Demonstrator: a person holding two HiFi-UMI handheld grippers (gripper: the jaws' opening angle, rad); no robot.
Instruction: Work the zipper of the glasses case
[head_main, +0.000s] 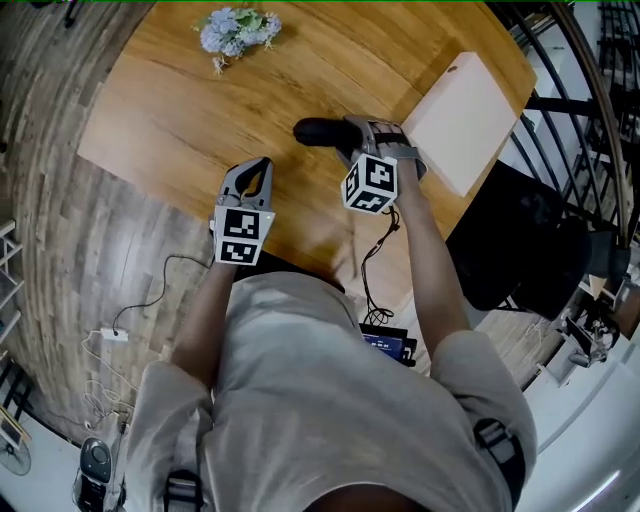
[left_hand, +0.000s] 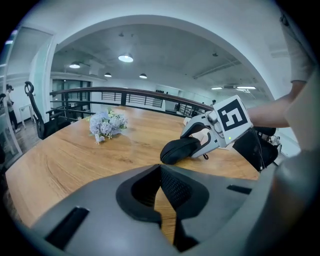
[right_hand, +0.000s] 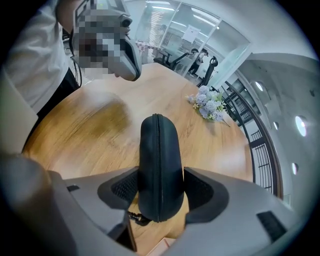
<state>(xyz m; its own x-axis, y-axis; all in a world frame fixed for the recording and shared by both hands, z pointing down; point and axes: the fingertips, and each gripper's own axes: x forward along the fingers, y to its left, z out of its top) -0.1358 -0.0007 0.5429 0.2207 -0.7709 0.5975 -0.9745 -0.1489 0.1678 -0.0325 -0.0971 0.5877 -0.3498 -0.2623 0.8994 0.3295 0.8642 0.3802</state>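
Right tongs (right_hand: 161, 189) pinching glasses case (right_hand: 150, 165) (zipper seam (right_hand: 158, 140) up), left tongs (left_hand: 161, 171) pressed together

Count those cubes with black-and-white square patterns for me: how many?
2. One black-and-white patterned cube rides on the left gripper, over the wooden table's near edge; the other rides on the right gripper, whose jaws hold the black zipped glasses case. None seems hidden.

Head view looks steeply down from above the left gripper (head_main: 262, 165) and right gripper (head_main: 352, 128) onto the table (head_main: 170, 110). Left gripper view faces nearly level across the table, right gripper ahead-right. Right gripper view sits close over the case (right_hand: 159, 165) between its jaws. All 3 share the flowers (head_main: 237, 30) beyond.
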